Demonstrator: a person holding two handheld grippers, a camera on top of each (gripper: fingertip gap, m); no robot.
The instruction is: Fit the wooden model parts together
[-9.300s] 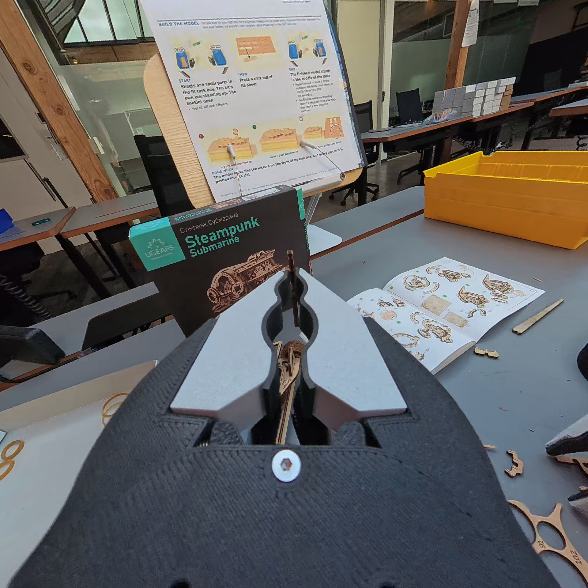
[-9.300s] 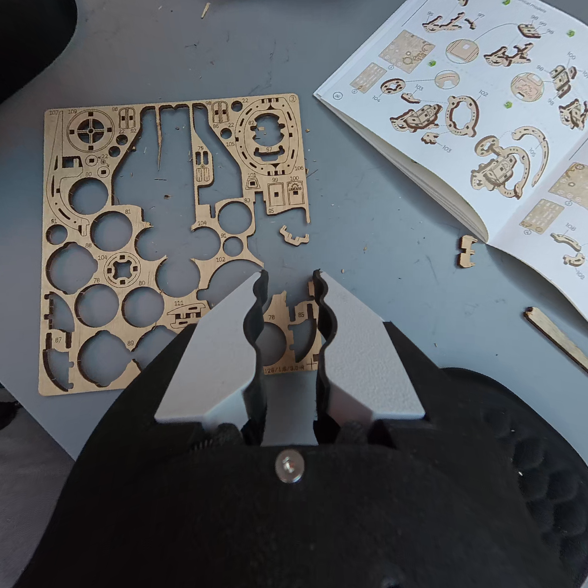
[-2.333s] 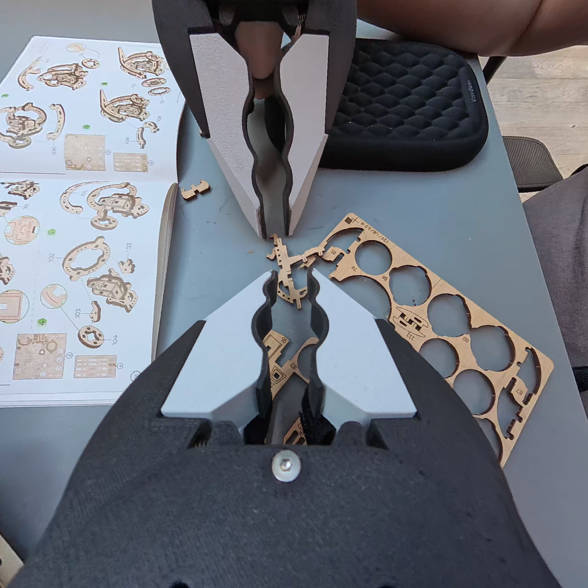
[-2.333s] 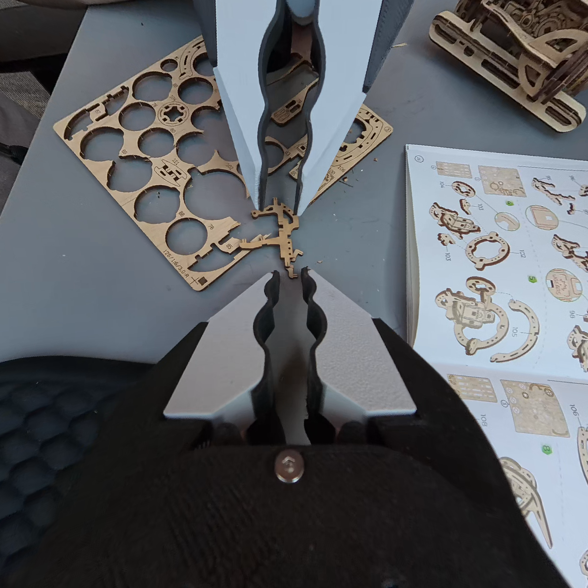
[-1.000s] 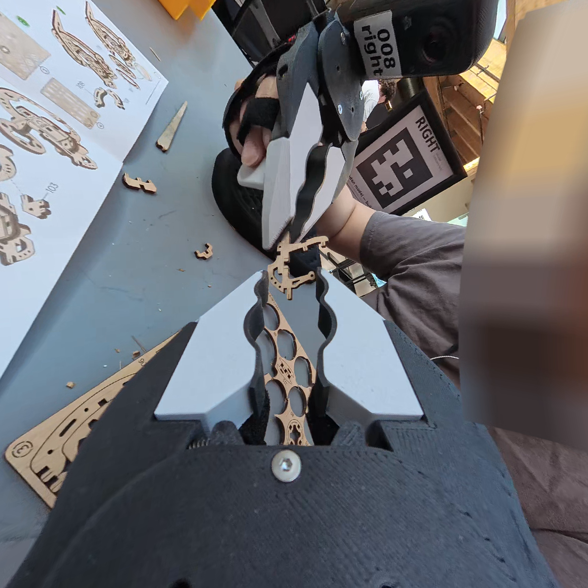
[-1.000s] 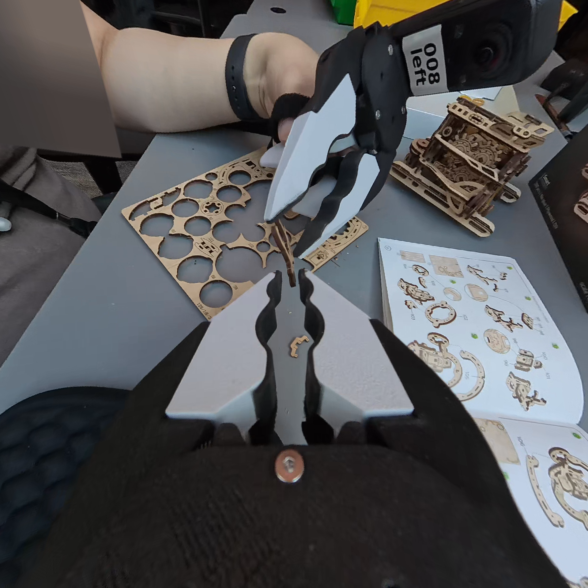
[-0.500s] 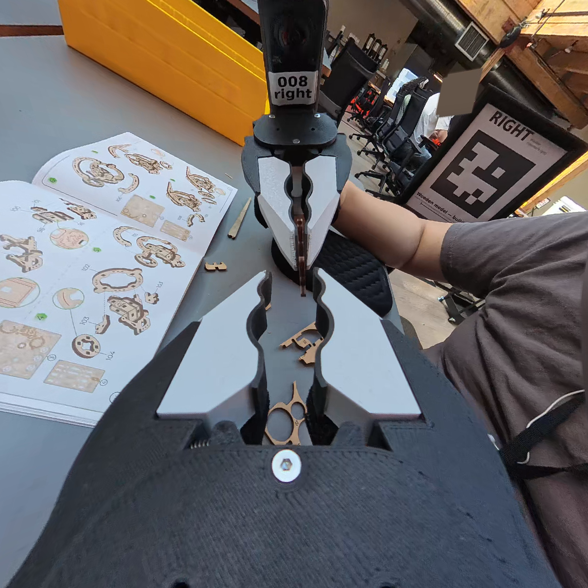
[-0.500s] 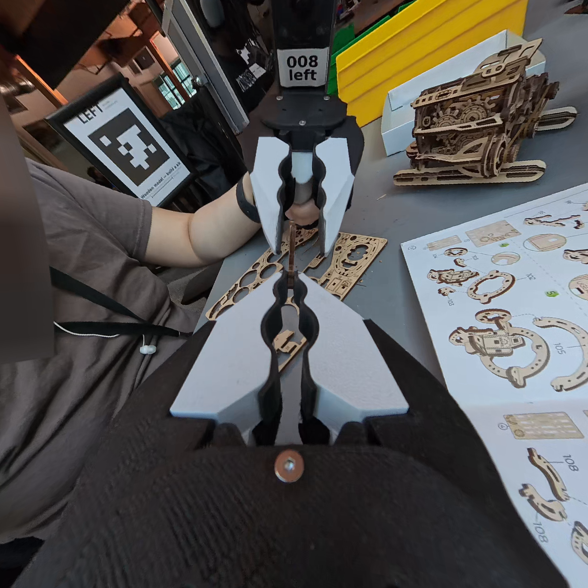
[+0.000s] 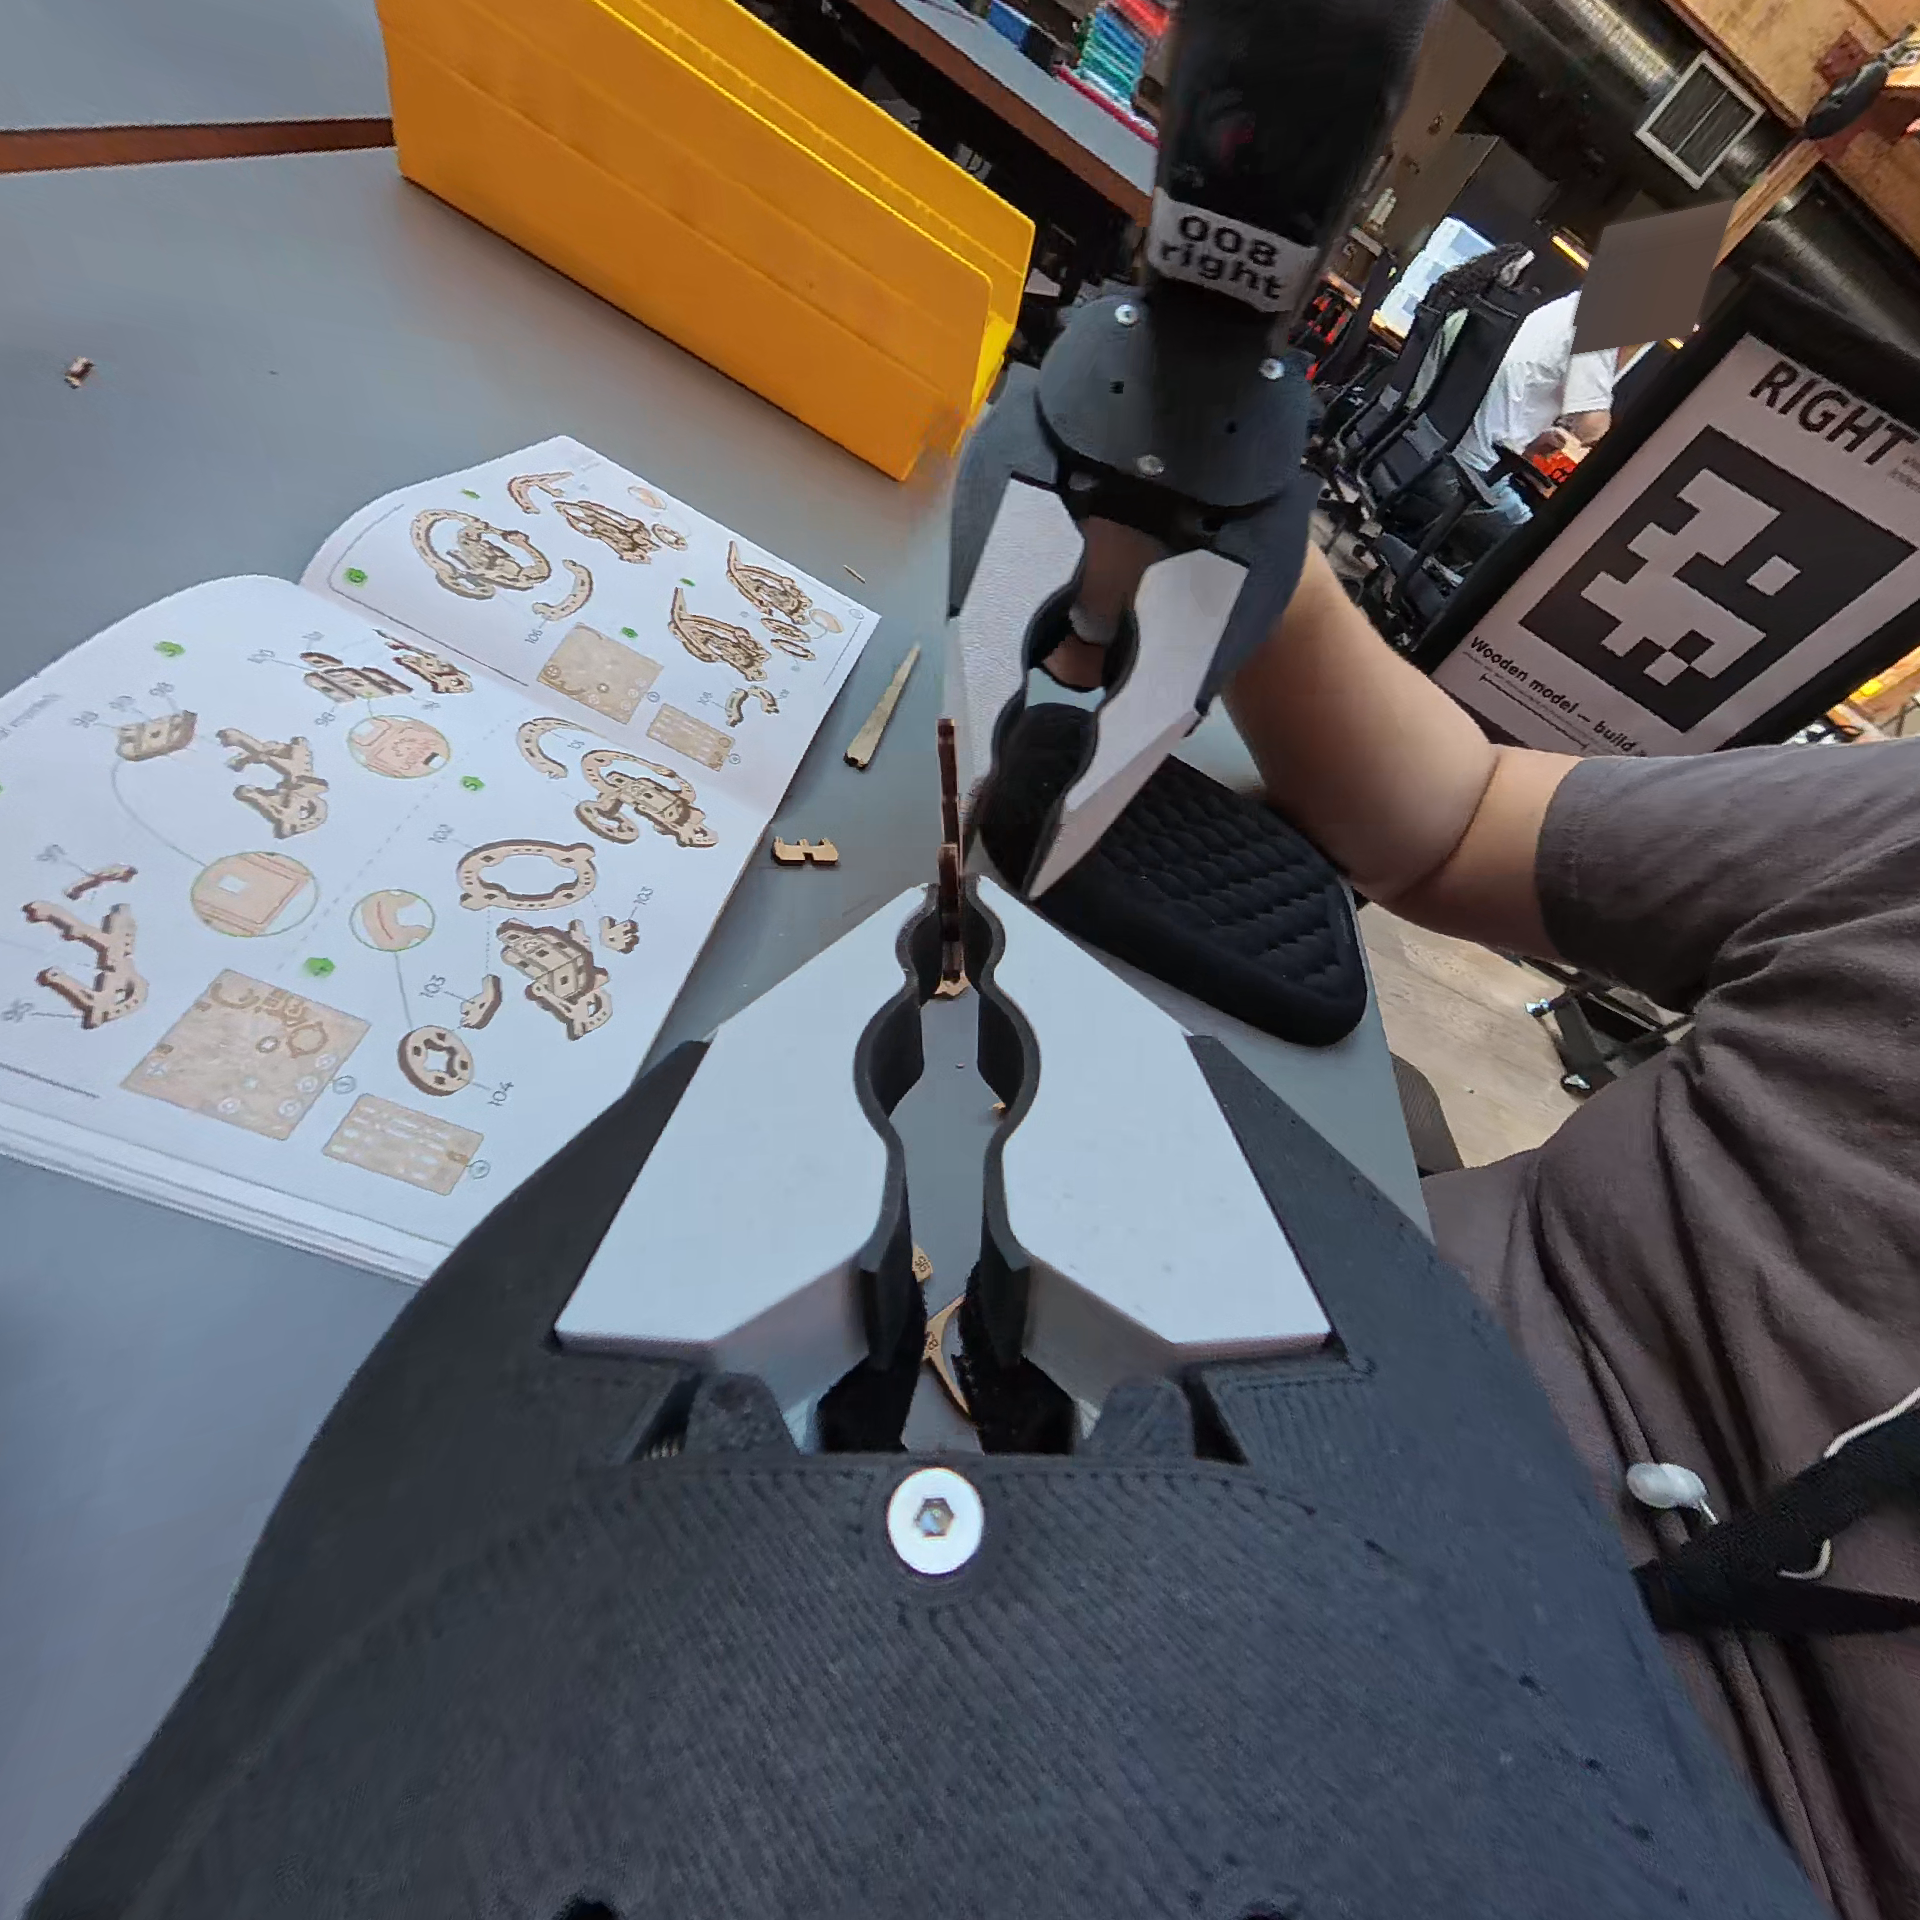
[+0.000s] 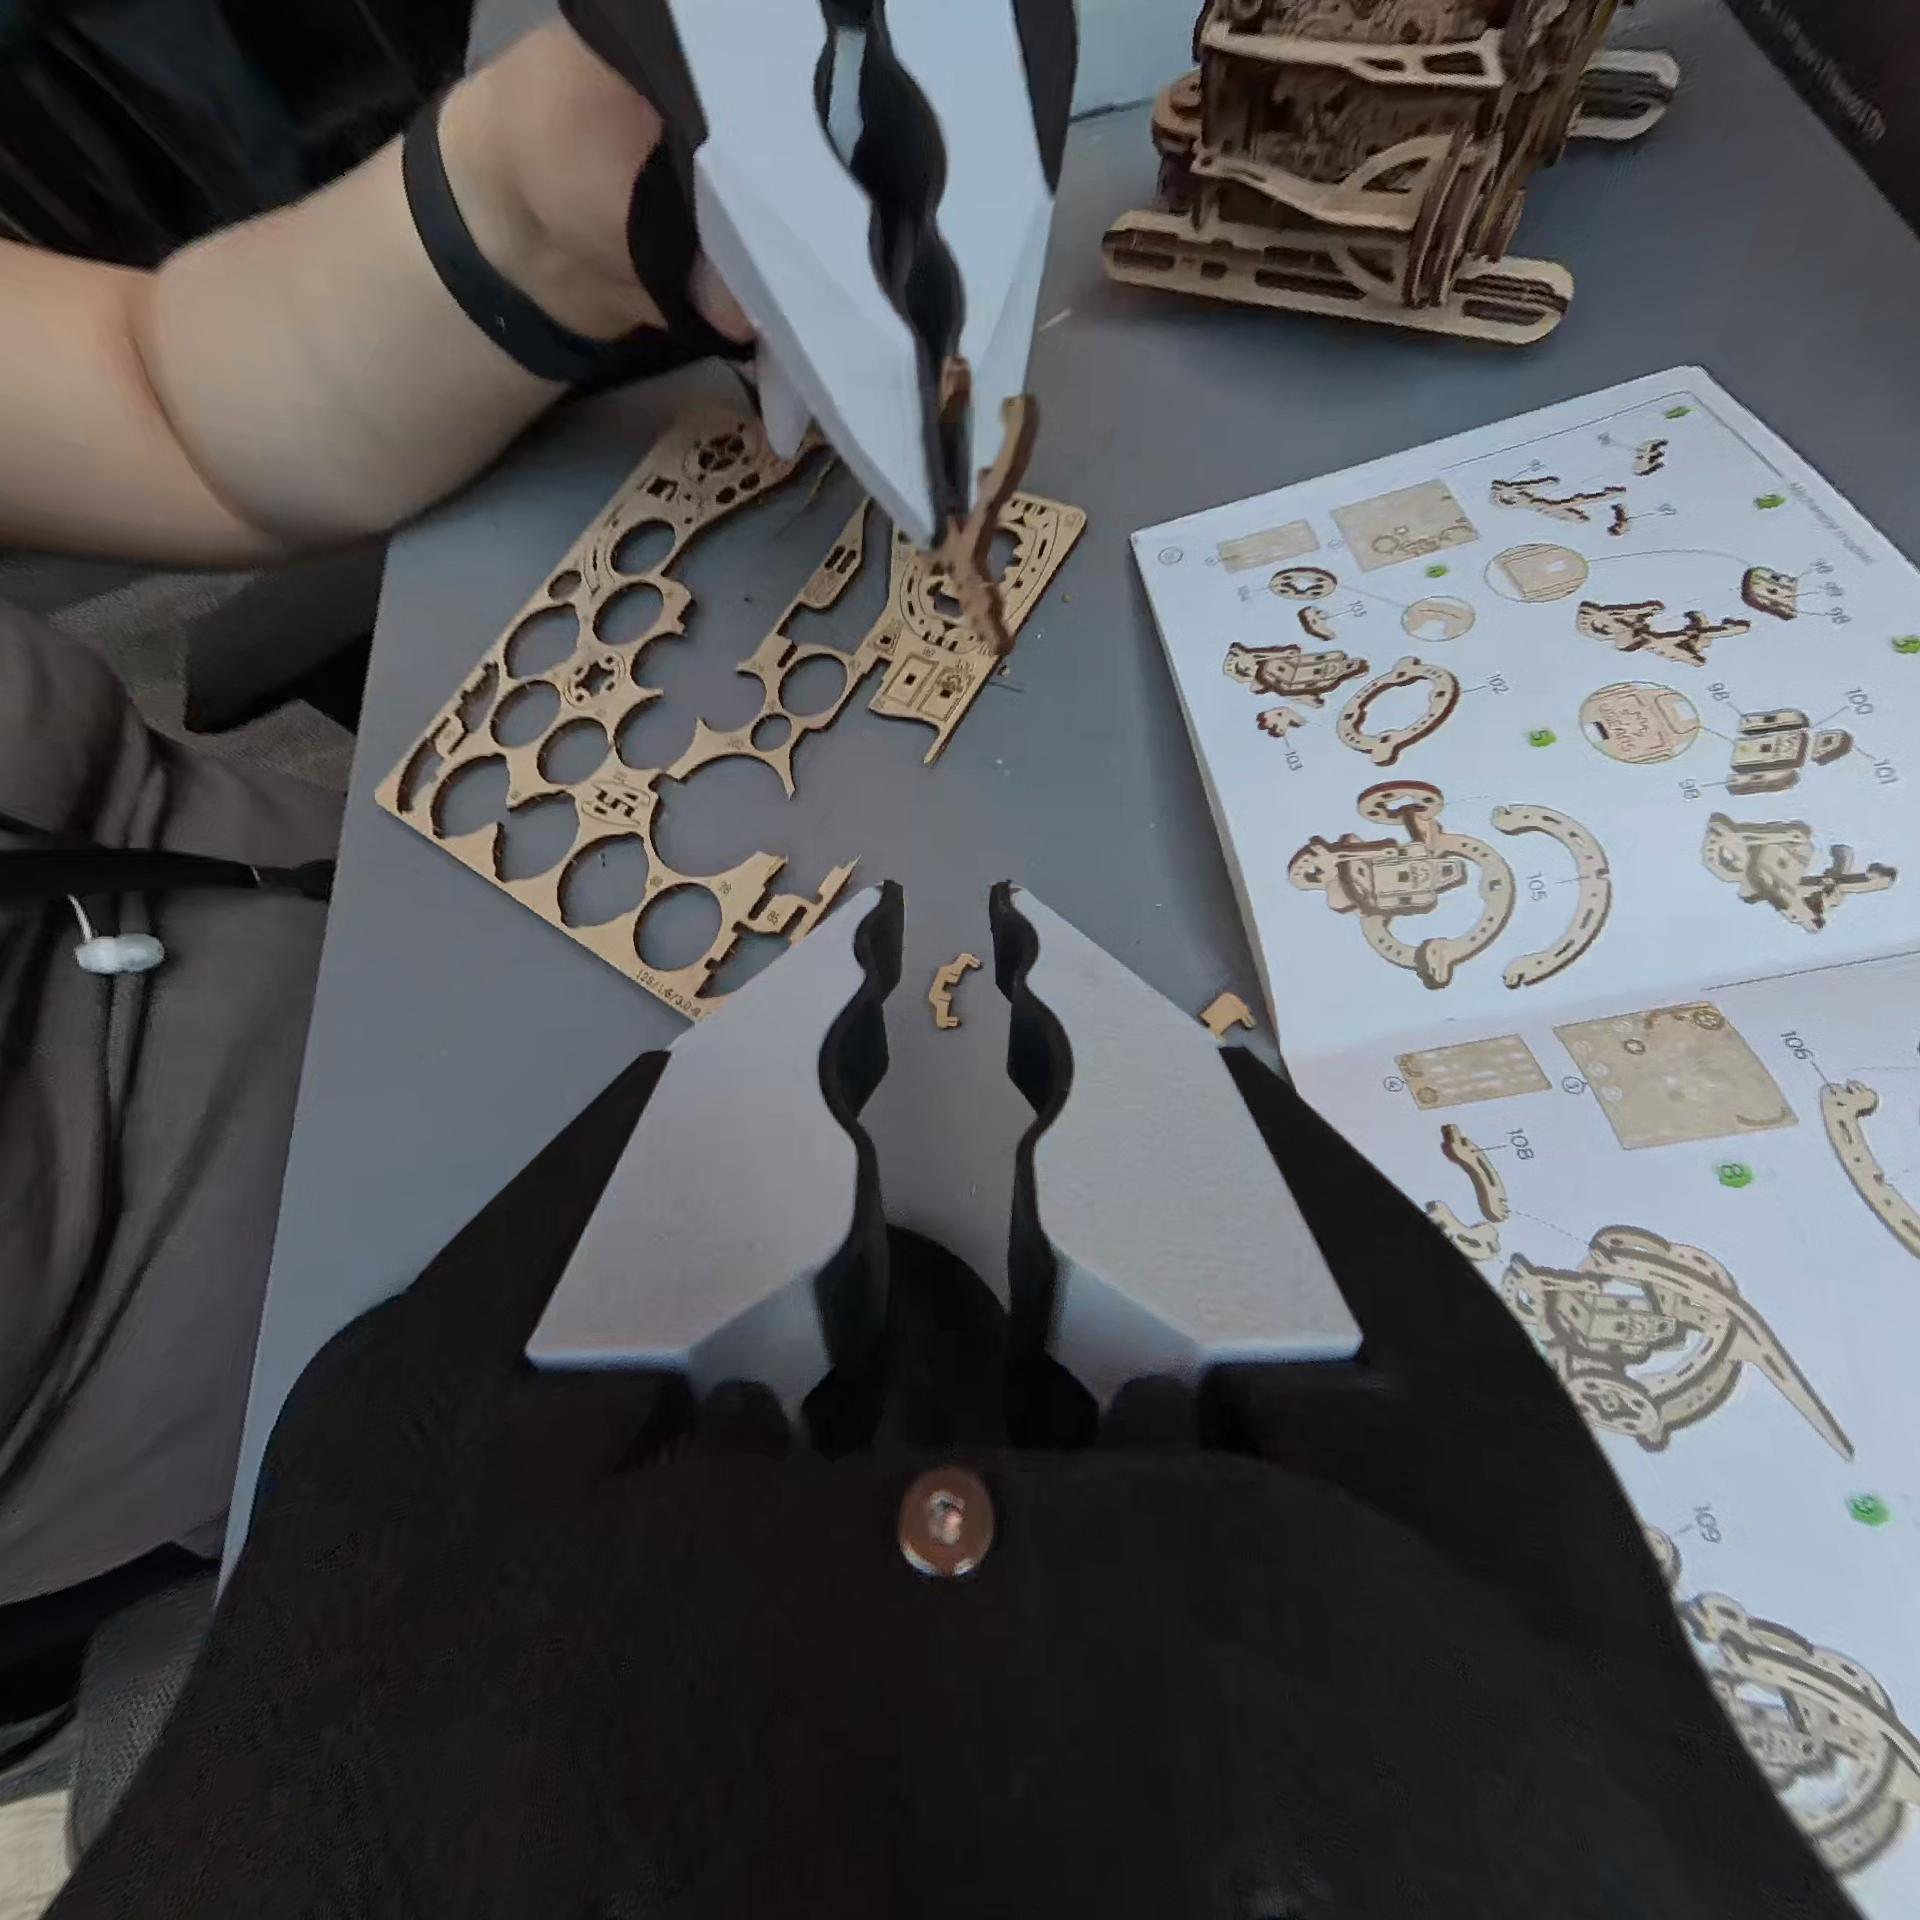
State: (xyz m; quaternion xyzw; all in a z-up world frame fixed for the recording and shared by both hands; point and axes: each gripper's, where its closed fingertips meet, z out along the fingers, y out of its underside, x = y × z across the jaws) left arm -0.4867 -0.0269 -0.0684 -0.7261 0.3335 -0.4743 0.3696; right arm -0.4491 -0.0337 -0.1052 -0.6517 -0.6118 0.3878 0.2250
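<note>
Wooden part (image 9: 948, 805): a thin, flat laser-cut piece, held edge-on above the desk (image 9: 208, 312), clamped at its lower end between the tips of the left gripper (image 9: 948, 914). The left fingers (image 9: 790, 1122) are closed together on it, and the part projects upward past the tips.

Placement relative to the open instruction booklet (image 10: 1558, 831), right wrist view, left to right:
- Parts sheet (image 10: 582, 727): flat on the desk, left of the booklet, most cut-outs already empty. A person's forearm (image 10: 270, 384) lies beyond its far-left corner.
- Left gripper with the wooden part: raised above the far right end of the sheet; the part hangs from the tips.
- Right gripper (image 10: 943, 899): near side, left of the booklet, fingers (image 10: 1122, 1122) apart and empty. A small loose piece (image 10: 951, 987) lies on the desk between them.
- Second loose piece (image 10: 1226, 1010): just beside the booklet's left edge.
- Assembled wooden model (image 10: 1382, 166): stands beyond the booklet's far edge.

In the left wrist view, a yellow bin (image 9: 707, 218) stands beyond the booklet.
</note>
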